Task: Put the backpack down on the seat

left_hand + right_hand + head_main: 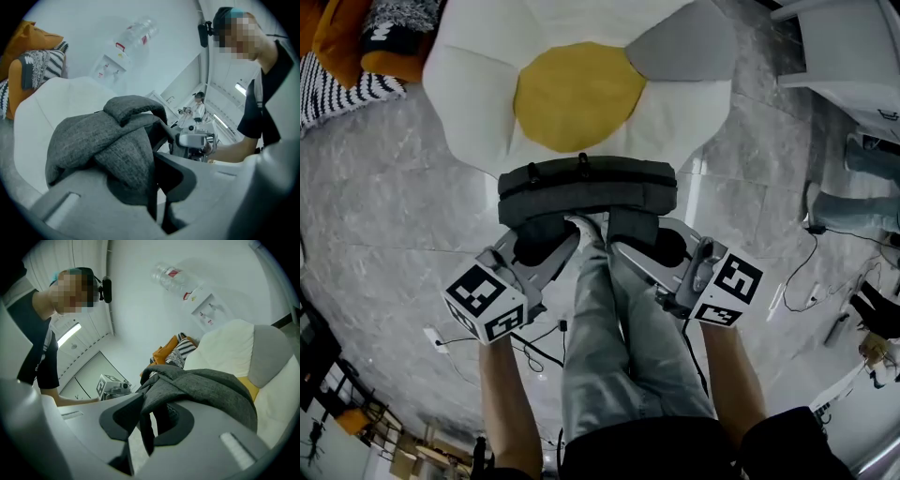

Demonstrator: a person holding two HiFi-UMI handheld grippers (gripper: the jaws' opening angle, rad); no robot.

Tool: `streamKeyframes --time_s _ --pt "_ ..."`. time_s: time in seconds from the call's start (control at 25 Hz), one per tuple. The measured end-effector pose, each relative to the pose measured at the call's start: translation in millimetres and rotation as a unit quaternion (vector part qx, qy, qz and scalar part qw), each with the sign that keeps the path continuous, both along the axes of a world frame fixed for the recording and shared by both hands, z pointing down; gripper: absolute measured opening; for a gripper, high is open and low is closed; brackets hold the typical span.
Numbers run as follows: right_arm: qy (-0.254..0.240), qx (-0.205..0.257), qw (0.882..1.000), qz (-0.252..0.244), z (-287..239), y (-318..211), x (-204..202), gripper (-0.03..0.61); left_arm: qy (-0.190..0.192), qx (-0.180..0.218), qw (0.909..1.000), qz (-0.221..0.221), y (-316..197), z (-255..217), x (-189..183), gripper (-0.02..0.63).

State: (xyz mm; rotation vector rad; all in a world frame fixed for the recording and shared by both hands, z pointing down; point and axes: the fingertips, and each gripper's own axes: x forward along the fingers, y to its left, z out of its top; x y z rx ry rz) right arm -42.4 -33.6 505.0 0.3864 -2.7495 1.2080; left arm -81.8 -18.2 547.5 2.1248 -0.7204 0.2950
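I hold a dark grey backpack (pixel 586 187) by its two shoulder straps, its body hanging level in front of the person's knees. My left gripper (pixel 546 246) is shut on the left strap, and grey fabric (pixel 103 140) bunches over and between its jaws (pixel 157 187). My right gripper (pixel 649 246) is shut on the right strap, which drops between its jaws (pixel 140 427). Just beyond the bag lies the seat (pixel 469 84), a flower-shaped cushion with white petals, one grey petal and a yellow centre. The seat shows white behind the bag in the left gripper view (pixel 37 117).
Orange and striped cushions (pixel 356 47) lie on the grey tiled floor at the far left. A white chair (pixel 844 47) and cables (pixel 806 262) are on the right. The person's jeans-clad legs (pixel 609 347) stand below the bag. A water dispenser (pixel 126 47) stands against the wall.
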Motion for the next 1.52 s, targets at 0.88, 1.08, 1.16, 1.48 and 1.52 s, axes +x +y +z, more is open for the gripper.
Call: streamKeyframes --time_s 0.88,1.08,1.16,1.48,1.52 --pt "0.066 -0.022 0.997 -0.024 124 -74 6 0.054 -0.056 -0.01 0.9956 -0.075 -88 121 -2 0.028" --pt "0.085 -0.001 0.996 -0.023 144 -103 7 0.047 -0.071 0.003 0.992 -0.104 -118 137 -5 0.032" --pt "0.089 0.002 0.996 -0.025 151 -113 4 0.046 -0.087 0.006 0.9887 -0.122 -130 147 -12 0.04" --pt "0.139 0.038 0.989 -0.043 178 -160 -3 0.046 -0.104 0.007 0.9879 -0.115 -177 170 -25 0.046" --pt "0.141 0.04 0.988 -0.042 180 -165 -2 0.046 -0.104 0.007 0.9883 -0.111 -182 173 -24 0.046"
